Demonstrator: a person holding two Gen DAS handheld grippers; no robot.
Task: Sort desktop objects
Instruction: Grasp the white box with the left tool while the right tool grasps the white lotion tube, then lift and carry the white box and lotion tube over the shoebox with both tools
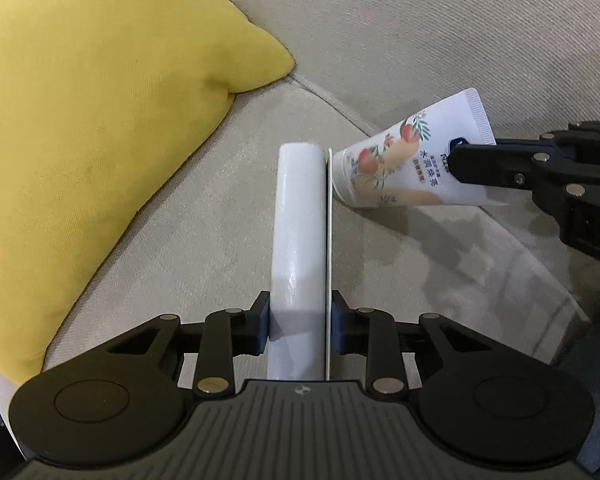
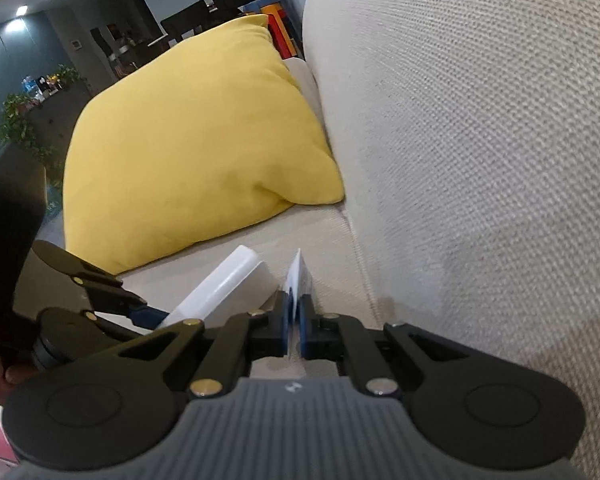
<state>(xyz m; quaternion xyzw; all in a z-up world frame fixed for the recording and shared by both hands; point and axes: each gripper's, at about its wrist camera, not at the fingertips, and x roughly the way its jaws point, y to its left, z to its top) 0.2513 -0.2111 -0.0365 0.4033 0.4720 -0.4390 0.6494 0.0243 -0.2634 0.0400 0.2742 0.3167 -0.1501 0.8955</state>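
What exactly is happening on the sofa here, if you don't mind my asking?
A person is working with two handheld grippers over a beige sofa beside a yellow cushion. The left gripper is clamped on a white cylindrical object. The right gripper is shut on the flat crimped end of a white tube printed with peaches. Both things are held clear of the seat, close beside each other.
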